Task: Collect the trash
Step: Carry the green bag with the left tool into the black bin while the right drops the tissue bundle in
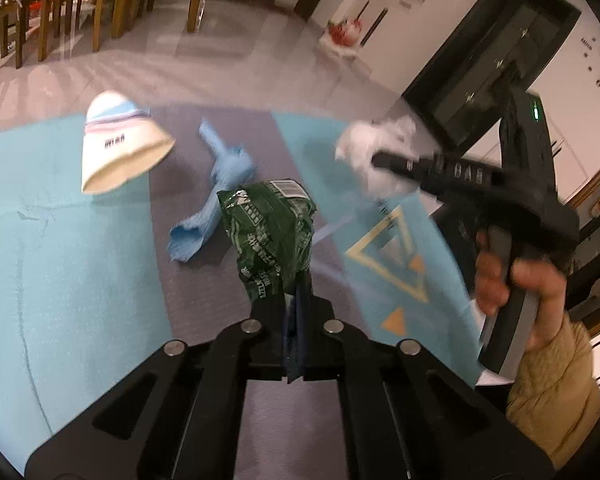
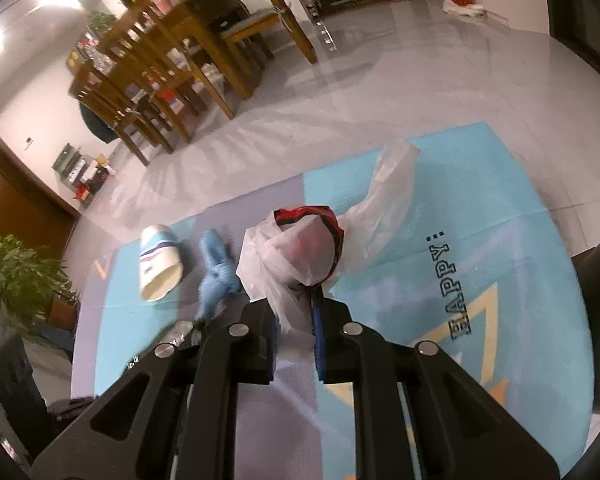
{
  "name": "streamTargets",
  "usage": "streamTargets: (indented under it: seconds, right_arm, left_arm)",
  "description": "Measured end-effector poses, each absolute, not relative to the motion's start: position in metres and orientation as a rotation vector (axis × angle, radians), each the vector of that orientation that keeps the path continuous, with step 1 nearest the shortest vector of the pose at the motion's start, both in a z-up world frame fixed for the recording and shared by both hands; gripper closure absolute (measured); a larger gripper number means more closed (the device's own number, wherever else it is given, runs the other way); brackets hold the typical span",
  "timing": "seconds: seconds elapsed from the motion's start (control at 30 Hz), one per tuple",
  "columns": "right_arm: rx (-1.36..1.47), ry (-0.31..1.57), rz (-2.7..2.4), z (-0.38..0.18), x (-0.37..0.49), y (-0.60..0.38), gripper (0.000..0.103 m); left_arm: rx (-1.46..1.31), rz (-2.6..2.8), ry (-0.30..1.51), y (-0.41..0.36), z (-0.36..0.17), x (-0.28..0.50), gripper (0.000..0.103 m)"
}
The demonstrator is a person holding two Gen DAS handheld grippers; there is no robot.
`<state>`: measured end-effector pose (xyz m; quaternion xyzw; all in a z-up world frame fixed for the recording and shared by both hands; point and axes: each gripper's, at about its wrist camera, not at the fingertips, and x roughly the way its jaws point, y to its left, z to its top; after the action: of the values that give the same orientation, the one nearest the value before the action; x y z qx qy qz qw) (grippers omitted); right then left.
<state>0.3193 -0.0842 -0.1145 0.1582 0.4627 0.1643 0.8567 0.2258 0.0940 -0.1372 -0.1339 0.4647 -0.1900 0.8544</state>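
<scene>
My left gripper (image 1: pixel 298 292) is shut on a crumpled green snack wrapper (image 1: pixel 270 232) and holds it above the rug. My right gripper (image 2: pixel 300 300) is shut on a white plastic bag (image 2: pixel 296 256) with red trash inside; in the left wrist view the right gripper (image 1: pixel 380 160) shows at the right with the white bag (image 1: pixel 374 142) bunched at its tips. A white paper cup (image 1: pixel 118 144) lies on its side on the rug, also in the right wrist view (image 2: pixel 158 266). A crumpled blue cloth (image 1: pixel 216 184) lies beside it, also in the right wrist view (image 2: pixel 216 276).
A blue and grey rug (image 2: pixel 480 220) with "HAPPY" lettering covers the floor. Wooden chairs (image 1: pixel 60 4) and a dining table (image 2: pixel 160 60) stand beyond it. A potted plant (image 2: pixel 16 276) is at the left. A dark cabinet (image 1: pixel 496 60) stands at the right.
</scene>
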Motion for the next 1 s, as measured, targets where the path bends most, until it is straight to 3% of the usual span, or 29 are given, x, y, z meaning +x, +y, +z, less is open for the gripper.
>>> streamTargets:
  seconds: [0.5, 1.0]
  right_arm:
    - [0.296, 0.851, 0.358, -0.069, 0.242, -0.143, 0.088]
    - [0.309, 0.803, 0.293, -0.060, 0.200, -0.195, 0.088]
  left_arm:
    - [-0.285, -0.425, 0.814, 0.051, -0.085, 0.190, 0.100]
    - [-0.307, -0.382, 0.850, 0.024, -0.104, 0.155, 0.100]
